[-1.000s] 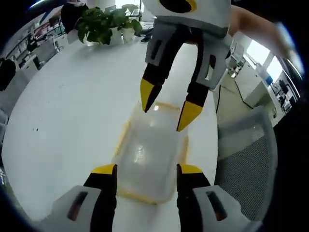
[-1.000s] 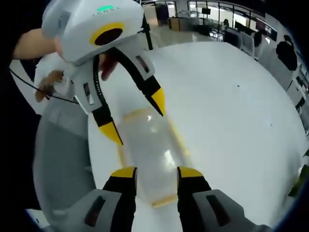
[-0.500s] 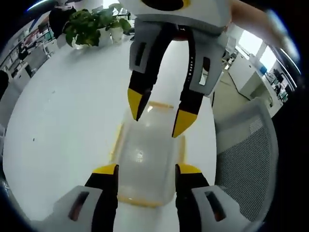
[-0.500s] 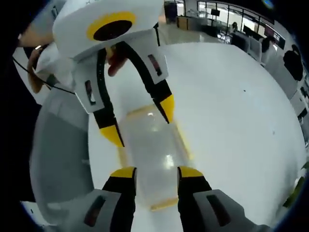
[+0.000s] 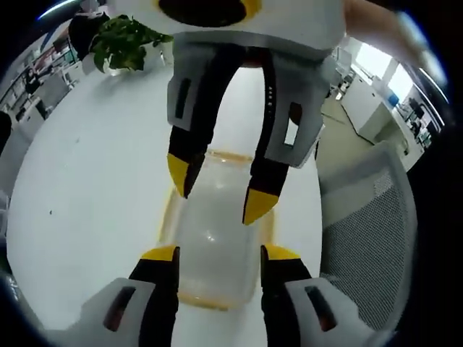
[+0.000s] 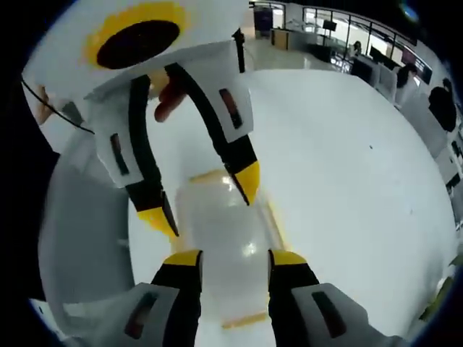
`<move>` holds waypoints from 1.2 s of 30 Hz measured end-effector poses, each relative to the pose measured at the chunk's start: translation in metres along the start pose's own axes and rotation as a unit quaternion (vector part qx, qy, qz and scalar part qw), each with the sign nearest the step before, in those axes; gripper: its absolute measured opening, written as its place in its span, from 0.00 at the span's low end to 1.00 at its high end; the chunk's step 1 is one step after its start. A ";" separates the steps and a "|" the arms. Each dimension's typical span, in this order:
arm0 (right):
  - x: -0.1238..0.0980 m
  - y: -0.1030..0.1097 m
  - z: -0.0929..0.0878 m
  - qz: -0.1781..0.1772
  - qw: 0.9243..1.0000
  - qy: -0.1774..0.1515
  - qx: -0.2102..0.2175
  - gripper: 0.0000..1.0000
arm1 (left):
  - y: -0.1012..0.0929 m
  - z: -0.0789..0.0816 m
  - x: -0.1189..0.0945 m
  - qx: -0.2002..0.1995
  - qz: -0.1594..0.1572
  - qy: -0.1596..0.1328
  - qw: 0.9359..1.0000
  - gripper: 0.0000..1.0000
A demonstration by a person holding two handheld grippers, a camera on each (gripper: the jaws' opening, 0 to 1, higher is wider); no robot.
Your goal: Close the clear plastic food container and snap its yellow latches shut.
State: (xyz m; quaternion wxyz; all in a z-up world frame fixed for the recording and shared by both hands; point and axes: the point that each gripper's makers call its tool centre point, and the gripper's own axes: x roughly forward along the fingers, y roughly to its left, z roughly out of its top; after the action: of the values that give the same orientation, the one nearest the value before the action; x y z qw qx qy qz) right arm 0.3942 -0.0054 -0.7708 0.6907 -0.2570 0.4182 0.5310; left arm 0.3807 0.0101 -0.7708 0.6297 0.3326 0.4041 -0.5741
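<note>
White table (image 5: 87, 188) — clear container (image 5: 217, 238) between both spread grippers (image 5: 217, 253) (image 6: 235, 259).

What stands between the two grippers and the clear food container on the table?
Nothing visible does. The left gripper and the right gripper both hang open over the food container from opposite ends, with only air beneath their tips.

Bright, even office lighting; glare spots on the clear container lid (image 5: 213, 224) and white table (image 6: 347, 181); strong fisheye bending, soft blur toward edges
</note>
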 end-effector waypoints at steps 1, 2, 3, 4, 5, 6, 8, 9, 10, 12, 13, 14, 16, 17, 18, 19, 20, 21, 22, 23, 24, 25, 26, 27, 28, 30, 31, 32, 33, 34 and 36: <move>0.000 -0.001 0.000 -0.003 1.000 0.003 -0.001 0.35 | 0.000 -0.003 0.002 0.004 0.001 0.008 1.000 0.44; 0.000 -0.002 0.000 -0.005 1.000 0.005 -0.002 0.35 | -0.001 -0.004 0.003 0.008 0.001 0.010 1.000 0.44; 0.001 -0.002 0.000 -0.004 1.000 0.005 -0.002 0.35 | -0.001 -0.005 0.005 0.008 0.002 0.012 1.000 0.44; 0.001 -0.003 0.000 -0.005 1.000 0.006 -0.002 0.35 | -0.001 -0.006 0.005 0.009 0.003 0.014 1.000 0.44; 0.001 -0.005 0.001 -0.007 1.000 0.005 -0.003 0.35 | -0.002 -0.006 0.005 0.009 0.003 0.013 1.000 0.44; 0.001 -0.006 0.001 -0.007 1.000 0.005 -0.002 0.35 | -0.002 -0.005 0.006 0.007 0.002 0.011 1.000 0.44; 0.002 -0.010 0.000 -0.009 1.000 0.007 -0.006 0.35 | -0.004 -0.006 0.007 0.006 -0.001 0.011 1.000 0.44; 0.002 -0.013 0.000 -0.012 1.000 0.008 -0.005 0.36 | -0.005 -0.008 0.009 0.007 -0.001 0.015 1.000 0.44; 0.002 -0.015 0.001 -0.014 1.000 0.009 -0.004 0.36 | -0.004 -0.007 0.009 0.017 0.004 0.010 1.000 0.44; 0.002 -0.016 0.003 -0.014 1.000 0.008 -0.006 0.37 | -0.004 -0.007 0.009 0.016 0.004 0.014 1.000 0.43; 0.002 -0.017 0.003 -0.016 1.000 0.008 -0.006 0.37 | -0.004 -0.007 0.009 0.014 0.004 0.013 1.000 0.43; 0.003 -0.019 0.003 -0.018 1.000 0.008 -0.005 0.37 | -0.004 -0.007 0.008 0.012 0.004 0.013 1.000 0.43; 0.005 -0.022 0.004 -0.016 1.000 0.006 0.003 0.38 | -0.004 -0.007 0.008 0.015 0.004 0.012 1.000 0.44; 0.007 -0.022 0.004 -0.013 1.000 0.002 0.008 0.39 | -0.004 -0.007 0.008 0.016 0.005 0.012 1.000 0.44; 0.009 -0.024 0.005 -0.012 1.000 0.001 0.011 0.40 | -0.005 -0.007 0.008 0.016 0.005 0.011 1.000 0.44; 0.010 -0.025 0.004 -0.011 1.000 0.001 0.013 0.41 | -0.005 -0.007 0.008 0.014 0.005 0.009 1.000 0.44; 0.011 -0.025 0.003 -0.009 1.000 0.005 0.012 0.41 | -0.006 -0.007 0.008 0.013 0.006 0.008 1.000 0.45; 0.011 -0.025 0.003 -0.008 1.000 0.007 0.012 0.42 | -0.006 -0.007 0.008 0.014 0.006 0.008 1.000 0.45; 0.012 -0.025 0.002 -0.004 1.000 0.013 0.015 0.43 | -0.006 -0.007 0.008 0.015 0.007 0.009 1.000 0.45; 0.013 -0.025 0.001 -0.003 1.000 0.016 0.015 0.44 | -0.006 -0.007 0.009 0.016 0.007 0.009 1.000 0.45; 0.013 -0.025 -0.001 0.000 1.000 0.020 0.012 0.44 | -0.006 -0.007 0.009 0.016 0.008 0.010 1.000 0.45; 0.013 -0.025 -0.001 0.001 1.000 0.022 0.010 0.44 | -0.007 -0.007 0.009 0.017 0.008 0.011 1.000 0.46; 0.013 -0.025 -0.001 0.004 1.000 0.023 0.010 0.44 | -0.007 -0.007 0.009 0.018 0.009 0.011 1.000 0.46; 0.012 -0.026 -0.001 0.005 1.000 0.023 0.010 0.44 | -0.008 -0.007 0.009 0.020 0.010 0.013 1.000 0.46; 0.012 -0.026 -0.001 0.006 1.000 0.023 0.009 0.44 | -0.008 -0.007 0.009 0.022 0.011 0.014 1.000 0.47; 0.012 -0.027 -0.001 0.013 1.000 0.026 0.010 0.44 | -0.009 -0.008 0.010 0.025 0.015 0.016 0.999 0.47; 0.012 -0.027 -0.002 0.018 0.999 0.027 0.013 0.45 | -0.009 -0.008 0.010 0.027 0.016 0.018 0.999 0.48; 0.013 -0.026 -0.002 0.025 0.999 0.028 0.017 0.45 | -0.010 -0.008 0.011 0.029 0.018 0.020 0.999 0.48; 0.013 -0.026 -0.002 0.031 0.999 0.028 0.017 0.45 | -0.010 -0.008 0.011 0.030 0.020 0.021 0.999 0.49; 0.014 -0.026 -0.002 0.033 0.999 0.029 0.018 0.45 | -0.011 -0.009 0.011 0.034 0.024 0.024 0.999 0.49; 0.015 -0.024 -0.004 0.050 0.998 0.036 0.019 0.46 | -0.012 -0.009 0.012 0.040 0.028 0.027 0.998 0.50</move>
State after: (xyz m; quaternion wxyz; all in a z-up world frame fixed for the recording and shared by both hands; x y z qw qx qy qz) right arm 0.4172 -0.0077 -0.7879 0.6529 -0.2414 0.4652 0.5469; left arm 0.3679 0.0113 -0.7852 0.6206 0.3843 0.3885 -0.5623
